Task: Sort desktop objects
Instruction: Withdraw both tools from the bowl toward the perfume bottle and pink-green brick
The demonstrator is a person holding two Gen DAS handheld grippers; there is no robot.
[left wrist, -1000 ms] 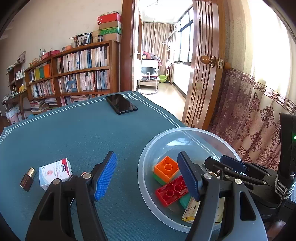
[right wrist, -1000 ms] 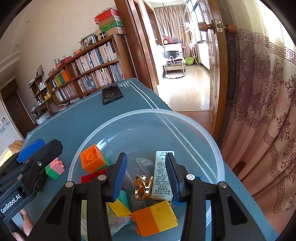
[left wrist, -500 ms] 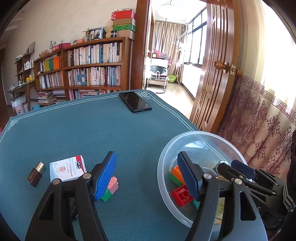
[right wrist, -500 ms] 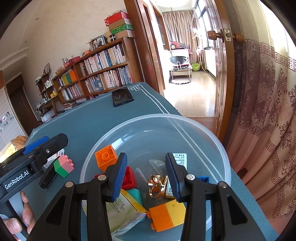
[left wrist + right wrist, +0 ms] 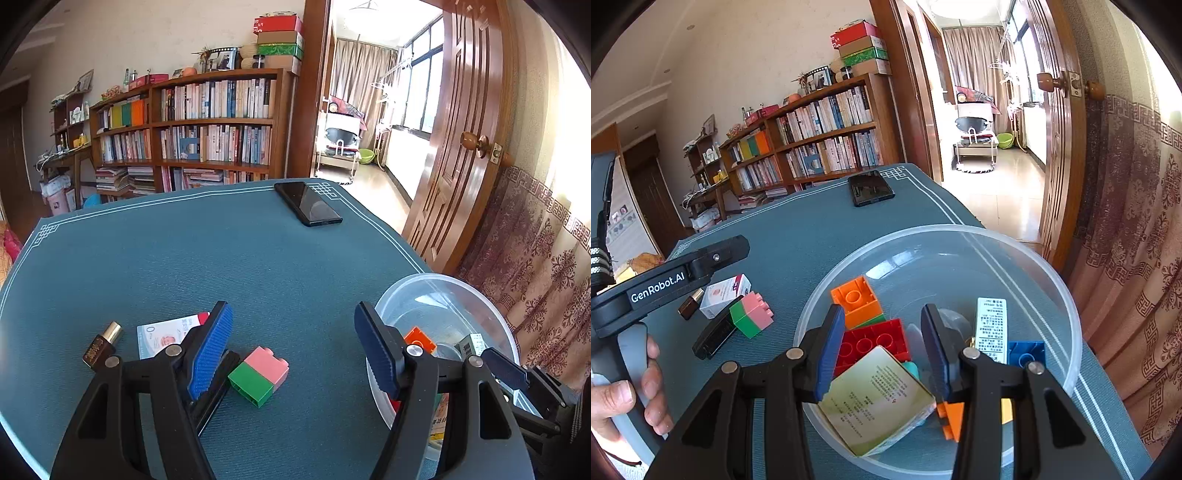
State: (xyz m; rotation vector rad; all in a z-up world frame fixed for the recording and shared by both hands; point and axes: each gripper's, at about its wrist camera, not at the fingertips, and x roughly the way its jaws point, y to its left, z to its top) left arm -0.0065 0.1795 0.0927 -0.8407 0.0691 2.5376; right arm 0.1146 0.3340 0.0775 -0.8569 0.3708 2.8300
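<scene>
A clear plastic bowl [image 5: 960,236] holds several toy bricks, an orange one [image 5: 855,301], a red one [image 5: 875,345], a blue one [image 5: 1025,356], plus a small booklet [image 5: 879,402] and a white box [image 5: 990,328]. My right gripper [image 5: 882,349] is open and empty, hovering over the bowl. My left gripper [image 5: 293,350] is open and empty above the table, left of the bowl [image 5: 443,291]. A pink-and-green brick [image 5: 258,374] lies between its fingers. A medicine box [image 5: 166,334], a small brown bottle [image 5: 101,345] and a black flat object [image 5: 714,338] lie to the left.
A black phone [image 5: 308,203] lies at the table's far edge. The blue mat [image 5: 184,258] covers the table. A wooden door [image 5: 461,147] and patterned curtain [image 5: 535,258] stand to the right, a bookshelf [image 5: 203,129] behind.
My left gripper has drawn back and left from over the bowl, bringing the pink-and-green brick into view between its fingers. My right gripper has pulled back slightly over the bowl.
</scene>
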